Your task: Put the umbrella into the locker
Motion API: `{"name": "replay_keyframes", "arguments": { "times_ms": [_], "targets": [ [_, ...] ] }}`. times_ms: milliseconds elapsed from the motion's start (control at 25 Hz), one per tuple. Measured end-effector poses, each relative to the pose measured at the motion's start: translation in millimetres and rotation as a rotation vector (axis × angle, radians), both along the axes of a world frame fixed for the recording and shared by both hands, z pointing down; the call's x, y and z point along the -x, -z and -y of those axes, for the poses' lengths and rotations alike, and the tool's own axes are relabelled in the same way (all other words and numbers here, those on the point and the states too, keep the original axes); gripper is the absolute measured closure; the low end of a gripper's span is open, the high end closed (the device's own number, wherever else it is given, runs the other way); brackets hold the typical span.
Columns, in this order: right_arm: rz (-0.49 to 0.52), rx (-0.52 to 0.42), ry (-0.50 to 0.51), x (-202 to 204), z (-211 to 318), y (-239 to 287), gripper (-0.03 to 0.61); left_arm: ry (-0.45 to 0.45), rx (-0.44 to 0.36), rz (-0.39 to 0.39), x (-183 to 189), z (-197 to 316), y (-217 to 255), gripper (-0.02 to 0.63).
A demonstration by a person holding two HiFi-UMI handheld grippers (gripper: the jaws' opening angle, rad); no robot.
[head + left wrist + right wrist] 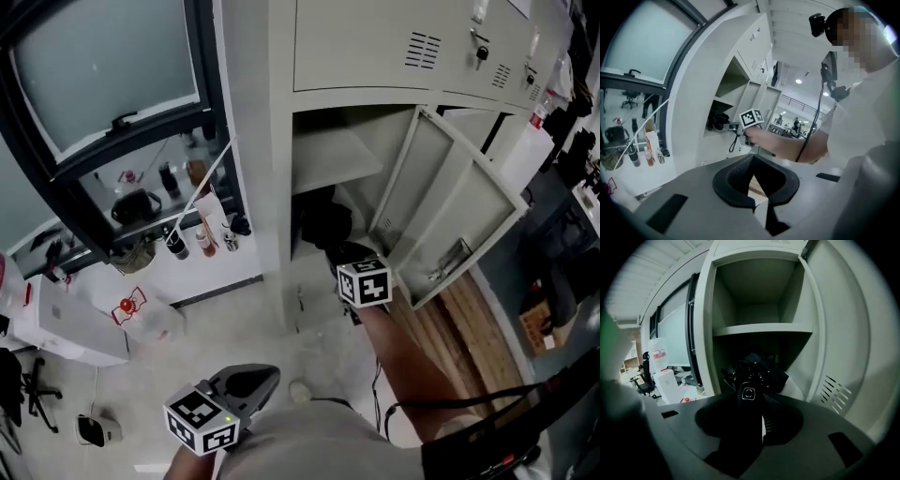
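the locker [272, 187] stands at the far centre, its door [450, 206] swung out to the right; a shelf [328, 155] divides the inside; the umbrella [323, 225] lies in the compartment under the shelf, its near end between the jaws of the right gripper [352, 258], just before the opening; the left gripper [246, 382] is nearer and further left, well apart; left of the locker is a window [103, 75], with bottles [204, 239] on the ledge [216, 267] below it
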State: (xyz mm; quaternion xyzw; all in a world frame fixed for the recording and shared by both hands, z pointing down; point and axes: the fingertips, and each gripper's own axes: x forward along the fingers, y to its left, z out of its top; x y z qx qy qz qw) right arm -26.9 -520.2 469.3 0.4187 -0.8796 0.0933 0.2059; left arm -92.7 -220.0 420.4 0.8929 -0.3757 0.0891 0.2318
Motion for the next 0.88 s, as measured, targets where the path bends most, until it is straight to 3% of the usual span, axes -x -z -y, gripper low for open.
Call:
{"name": "replay_keyframes", "arguments": {
  "times_ms": [480, 880],
  "targets": [
    [-0.036, 0.018, 0.024, 39.0, 108.1, -24.7, 0.42, 0.139, 0.012, 0.037, 22.2, 62.2, 2.2, 0.604],
    [-0.084, 0.082, 0.007, 51.0, 143.6, -52.5, 0.42, 0.203, 0.025, 0.037, 31.5, 74.3, -2.7, 0.604]
  ]
}}
